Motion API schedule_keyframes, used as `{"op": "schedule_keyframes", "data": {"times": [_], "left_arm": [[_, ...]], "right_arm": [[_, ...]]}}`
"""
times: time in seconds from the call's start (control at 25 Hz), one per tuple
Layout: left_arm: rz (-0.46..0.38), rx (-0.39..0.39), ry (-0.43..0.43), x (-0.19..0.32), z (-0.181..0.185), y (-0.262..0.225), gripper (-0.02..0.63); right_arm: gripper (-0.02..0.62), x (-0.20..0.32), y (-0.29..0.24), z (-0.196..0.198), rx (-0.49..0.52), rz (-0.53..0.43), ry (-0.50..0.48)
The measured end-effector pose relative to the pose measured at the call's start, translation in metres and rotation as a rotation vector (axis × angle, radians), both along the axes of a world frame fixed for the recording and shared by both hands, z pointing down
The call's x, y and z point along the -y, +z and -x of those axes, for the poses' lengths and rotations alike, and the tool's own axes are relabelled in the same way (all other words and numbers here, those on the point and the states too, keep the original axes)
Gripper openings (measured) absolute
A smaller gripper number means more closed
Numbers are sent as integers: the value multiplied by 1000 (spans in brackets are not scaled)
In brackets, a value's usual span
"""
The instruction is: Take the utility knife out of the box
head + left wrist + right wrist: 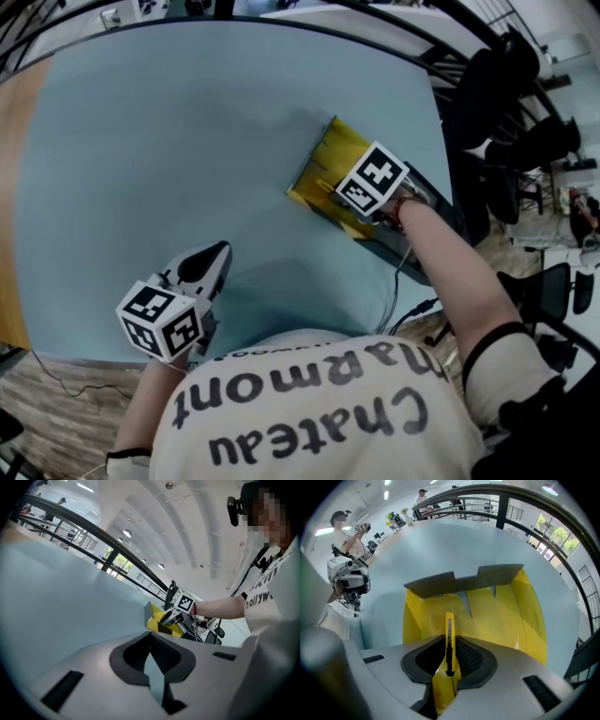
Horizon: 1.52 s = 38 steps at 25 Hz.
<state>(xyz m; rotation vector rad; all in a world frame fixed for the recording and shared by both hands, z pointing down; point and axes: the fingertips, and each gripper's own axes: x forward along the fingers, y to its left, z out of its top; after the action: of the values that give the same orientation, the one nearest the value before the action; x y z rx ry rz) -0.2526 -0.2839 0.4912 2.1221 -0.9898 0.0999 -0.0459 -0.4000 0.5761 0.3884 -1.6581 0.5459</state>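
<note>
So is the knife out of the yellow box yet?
Not yet. Done: the right tool is down in the yellow box. In hand: it pinches the utility knife. Still to do: lifting the knife out, as it's inside the box. The left tool hangs empty.

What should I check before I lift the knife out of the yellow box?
1. Utility knife between the right gripper's jaws: ok, it stands edge-on between the pads.
2. Grip closed: ok, the pads appear to press on it from both sides; how firmly, cannot tell.
3. Way up clear: ok, the flaps of the yellow box are folded back.
4. Box held down for the lift: not ok, nothing steadies it.
5. Left gripper out of the way: ok, empty, jaws slightly apart, over the bare table, well apart from the box.
6. Blade retracted: cannot tell.
</note>
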Motion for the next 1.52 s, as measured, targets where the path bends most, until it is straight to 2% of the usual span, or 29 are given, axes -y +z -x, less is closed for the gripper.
{"op": "schedule_keyframes", "data": {"times": [0.52,0.68,1.08,1.28,1.52], "left_arm": [[-16,15,-27,-20,11,-6,3],[-24,11,-35,-26,12,-9,3],[-72,15,-23,-41,1,-24,3],[-89,25,-25,-51,-4,-31,3],[-111,44,-41,-58,-18,-45,3]], "right_arm": [[84,0,-6,-3,13,-58,88],[84,0,-18,-3,28,-118,95],[83,2,-59,15,225,-404,150],[84,0,-79,18,319,-513,186],[84,0,-113,16,532,-641,297]]}}
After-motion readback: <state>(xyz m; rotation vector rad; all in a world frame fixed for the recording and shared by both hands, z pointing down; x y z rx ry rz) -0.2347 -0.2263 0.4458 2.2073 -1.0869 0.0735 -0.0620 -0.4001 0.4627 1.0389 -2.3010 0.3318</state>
